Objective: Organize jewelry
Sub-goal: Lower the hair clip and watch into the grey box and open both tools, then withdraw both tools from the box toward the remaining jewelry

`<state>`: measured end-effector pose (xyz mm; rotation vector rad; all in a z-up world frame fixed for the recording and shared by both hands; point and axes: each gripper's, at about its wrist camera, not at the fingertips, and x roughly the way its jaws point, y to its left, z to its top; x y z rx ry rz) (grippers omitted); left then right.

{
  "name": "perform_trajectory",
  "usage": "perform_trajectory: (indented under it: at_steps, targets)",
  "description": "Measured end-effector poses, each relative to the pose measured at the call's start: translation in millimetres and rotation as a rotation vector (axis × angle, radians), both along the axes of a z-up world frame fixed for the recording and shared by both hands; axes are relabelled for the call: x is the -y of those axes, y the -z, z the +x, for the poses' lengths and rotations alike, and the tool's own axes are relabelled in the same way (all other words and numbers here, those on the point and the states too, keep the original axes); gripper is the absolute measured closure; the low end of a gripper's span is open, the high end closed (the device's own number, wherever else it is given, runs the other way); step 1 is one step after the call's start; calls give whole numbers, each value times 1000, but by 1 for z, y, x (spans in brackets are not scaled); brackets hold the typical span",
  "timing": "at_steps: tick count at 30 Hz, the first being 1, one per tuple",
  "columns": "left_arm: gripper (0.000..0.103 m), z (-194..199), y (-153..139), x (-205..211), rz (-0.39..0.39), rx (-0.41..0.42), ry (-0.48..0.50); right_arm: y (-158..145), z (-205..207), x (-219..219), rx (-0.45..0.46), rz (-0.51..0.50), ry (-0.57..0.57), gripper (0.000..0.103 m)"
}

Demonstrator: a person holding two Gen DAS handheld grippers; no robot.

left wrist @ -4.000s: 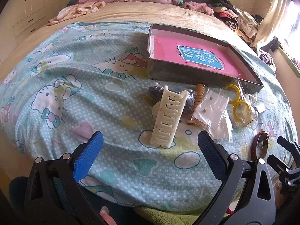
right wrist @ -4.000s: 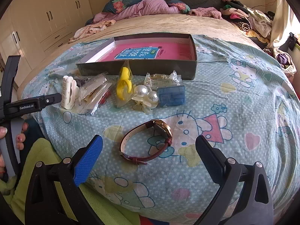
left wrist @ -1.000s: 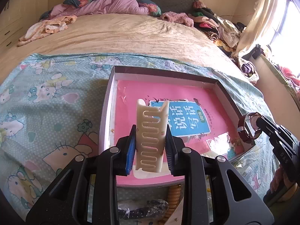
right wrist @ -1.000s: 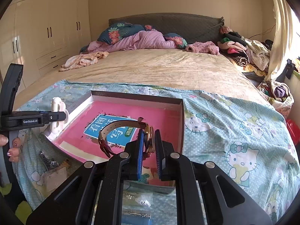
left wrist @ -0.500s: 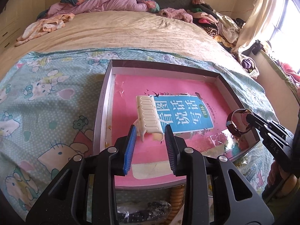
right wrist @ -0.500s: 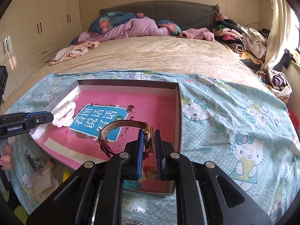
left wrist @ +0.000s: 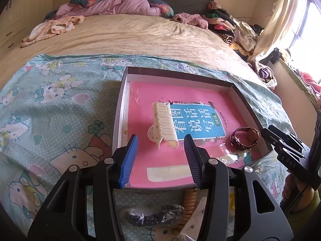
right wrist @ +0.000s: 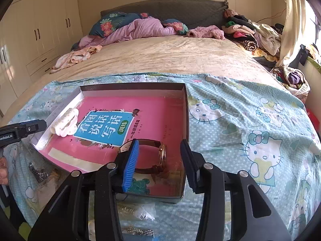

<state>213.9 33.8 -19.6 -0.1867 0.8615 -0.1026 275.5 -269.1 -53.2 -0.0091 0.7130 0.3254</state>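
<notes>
Left claw opening, nothing pinched; cream hair clip lying free on the pink floor of the shallow box, just beyond the pads. Right claw opening too, apart from the wristwatch, which rests on its side in the box's near right corner. Box on the cartoon-print sheet over the bed; bagged trinkets outside the near wall.
</notes>
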Motion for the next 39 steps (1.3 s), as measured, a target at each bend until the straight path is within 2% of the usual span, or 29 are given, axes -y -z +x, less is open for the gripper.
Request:
perform_trajectory:
  at_steps: [1,4,7,9,12,17,29,39]
  targets:
    - [59,-2,-1,0,1,3,-5,-3,-4,2,10,7,3,43]
    - [51,-6,-6,-3,-2,11,-18,-12,-15,7,40,23,11,28]
    - [39,-13,-14,-4,0,31,-29,-22,-25,10,64,30,8,22]
    - [28,-18,-18,-5,-8,46,-35,-28,-30,13,80,35,4,19]
    - [18,-25,-27,-7,-26,67,-44,-37,-38,13,99,42,-4,18]
    - [14,-36,-40,-7,-31,96,-47,-50,-52,12,133,49,-21,16]
    - [12,-63,-59,-6,-44,147,-40,-69,-81,9,174,57,-64,15]
    - [12,-83,-64,1,-15,161,-16,-77,-103,3,180,48,-113,14]
